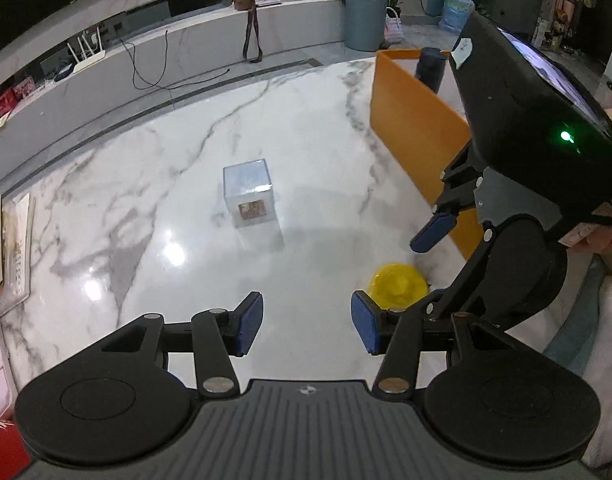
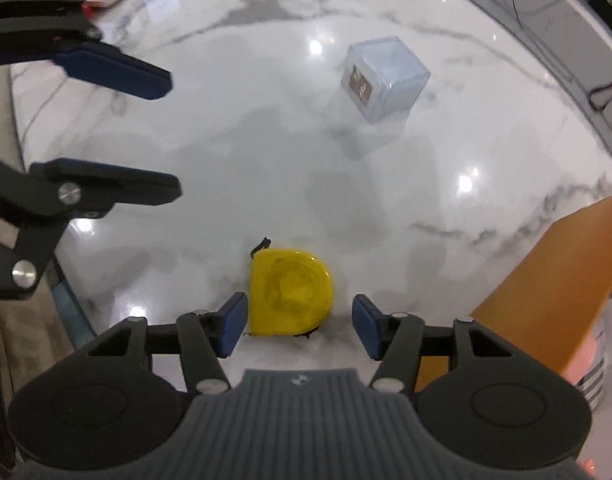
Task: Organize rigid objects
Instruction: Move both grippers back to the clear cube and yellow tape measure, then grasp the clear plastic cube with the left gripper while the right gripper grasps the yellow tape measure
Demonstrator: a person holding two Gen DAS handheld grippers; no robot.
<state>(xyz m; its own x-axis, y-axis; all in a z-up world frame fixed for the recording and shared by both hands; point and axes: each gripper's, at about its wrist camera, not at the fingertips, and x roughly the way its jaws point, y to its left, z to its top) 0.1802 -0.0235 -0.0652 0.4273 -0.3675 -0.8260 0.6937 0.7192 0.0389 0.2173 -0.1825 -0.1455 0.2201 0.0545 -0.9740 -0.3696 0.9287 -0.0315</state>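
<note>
A yellow tape measure (image 2: 290,292) lies flat on the white marble table (image 2: 233,128). My right gripper (image 2: 297,326) is open just above it, its jaws to either side of its near end, not touching. The tape measure also shows in the left wrist view (image 1: 398,283), right of my open, empty left gripper (image 1: 307,322). A clear plastic cube (image 1: 249,197) stands in the middle of the table, ahead of the left gripper; it shows in the right wrist view too (image 2: 382,78). The left gripper's fingers (image 2: 117,178) show at the left of that view.
An orange bin (image 1: 414,120) stands at the table's right side with a dark cylinder (image 1: 430,67) inside. Its wall (image 2: 554,280) lies right of my right gripper. Books (image 1: 9,248) lie at the table's left edge. A shelf with cables and a router runs behind.
</note>
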